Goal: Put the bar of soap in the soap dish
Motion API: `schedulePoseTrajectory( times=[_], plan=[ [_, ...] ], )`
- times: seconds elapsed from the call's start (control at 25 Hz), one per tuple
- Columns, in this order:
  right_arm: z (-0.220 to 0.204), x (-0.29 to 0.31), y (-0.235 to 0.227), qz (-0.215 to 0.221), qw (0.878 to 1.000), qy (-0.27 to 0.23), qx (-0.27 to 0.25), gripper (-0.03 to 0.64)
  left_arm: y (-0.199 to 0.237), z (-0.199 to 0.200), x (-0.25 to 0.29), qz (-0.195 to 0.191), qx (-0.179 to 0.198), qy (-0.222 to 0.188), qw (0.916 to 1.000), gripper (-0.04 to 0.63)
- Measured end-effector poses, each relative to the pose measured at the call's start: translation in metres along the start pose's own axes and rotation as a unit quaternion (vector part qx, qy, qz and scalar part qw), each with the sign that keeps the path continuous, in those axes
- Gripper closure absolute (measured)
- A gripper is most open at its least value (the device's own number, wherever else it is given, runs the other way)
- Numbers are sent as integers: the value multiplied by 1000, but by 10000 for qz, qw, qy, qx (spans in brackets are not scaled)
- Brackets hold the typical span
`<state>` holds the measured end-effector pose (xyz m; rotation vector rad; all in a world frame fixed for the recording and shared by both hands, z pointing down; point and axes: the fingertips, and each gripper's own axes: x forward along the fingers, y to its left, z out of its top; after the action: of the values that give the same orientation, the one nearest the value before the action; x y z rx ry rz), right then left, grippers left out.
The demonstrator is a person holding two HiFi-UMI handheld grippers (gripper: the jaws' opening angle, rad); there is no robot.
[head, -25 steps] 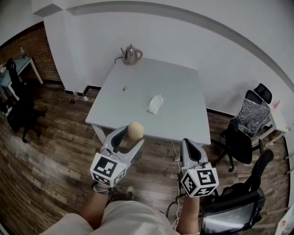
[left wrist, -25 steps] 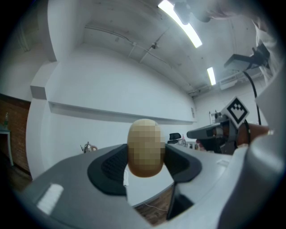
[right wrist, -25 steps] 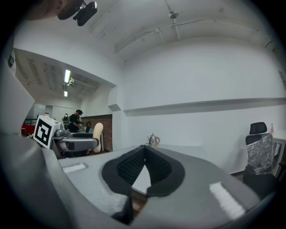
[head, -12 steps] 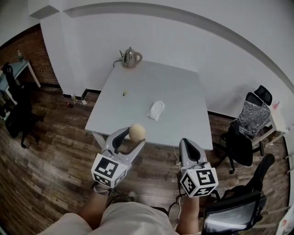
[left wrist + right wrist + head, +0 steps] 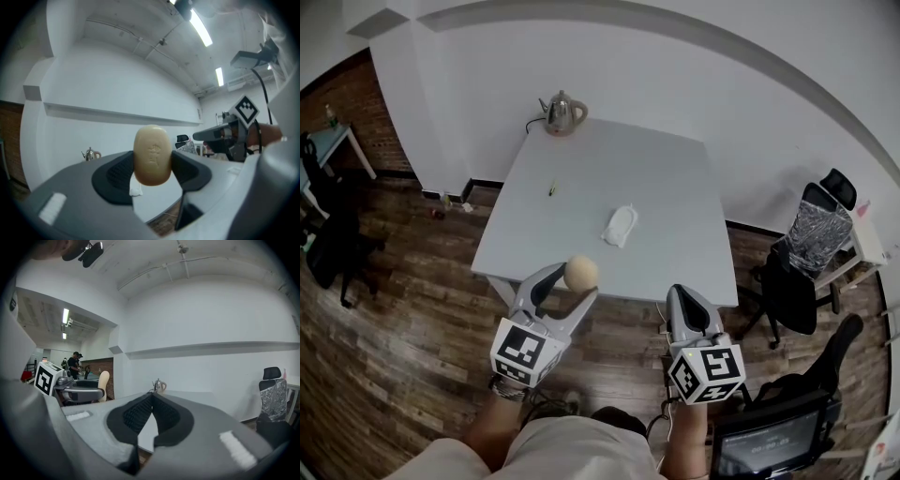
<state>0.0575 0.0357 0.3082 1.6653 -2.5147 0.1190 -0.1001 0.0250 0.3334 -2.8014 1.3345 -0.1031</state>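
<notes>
- Head view. Your left gripper (image 5: 575, 282) has the bar of soap (image 5: 580, 271) between its jaws, which stand wide and press on both sides of the bar. The load hangs over the floor, just short of the near edge of the worktop (image 5: 666, 178).
- Head view, continued. Your right gripper (image 5: 687, 298) is alongside with its jaws drawn together and nothing in them; I judge it a spare hand for this step.
- Head view, worktop stock. One white item, which I take for the soap dish (image 5: 619, 224), has nothing in it and lies well apart from the soap. A kettle (image 5: 562, 112) stands at the far corner. One slim item (image 5: 551, 188) is too small to identify.
- Left gripper view. The soap (image 5: 152, 154) stands on end with its stamped face toward the camera and the pads on its narrow sides. Held this way it probably needs turning flat before you release it. The dish (image 5: 136, 189) shows below the bar, far off.
- Right gripper view. The jaws meet at the tips with no item between them. Your left gripper (image 5: 89, 391) and its soap (image 5: 103, 379) show at the left.
</notes>
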Motion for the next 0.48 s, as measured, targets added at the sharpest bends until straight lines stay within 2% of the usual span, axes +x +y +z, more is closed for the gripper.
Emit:
schedulePoseTrajectory(
  times=[0.2, 0.48],
  plan=[
    [0, 3, -3, -44, 10000, 21, -11, 614, 0, 1, 6, -32, 45, -6, 10000, 327],
    [-9, 1, -4, -52, 9999, 103, 44, 614, -1, -7, 5, -22, -141, 33, 9999, 327]
  ],
)
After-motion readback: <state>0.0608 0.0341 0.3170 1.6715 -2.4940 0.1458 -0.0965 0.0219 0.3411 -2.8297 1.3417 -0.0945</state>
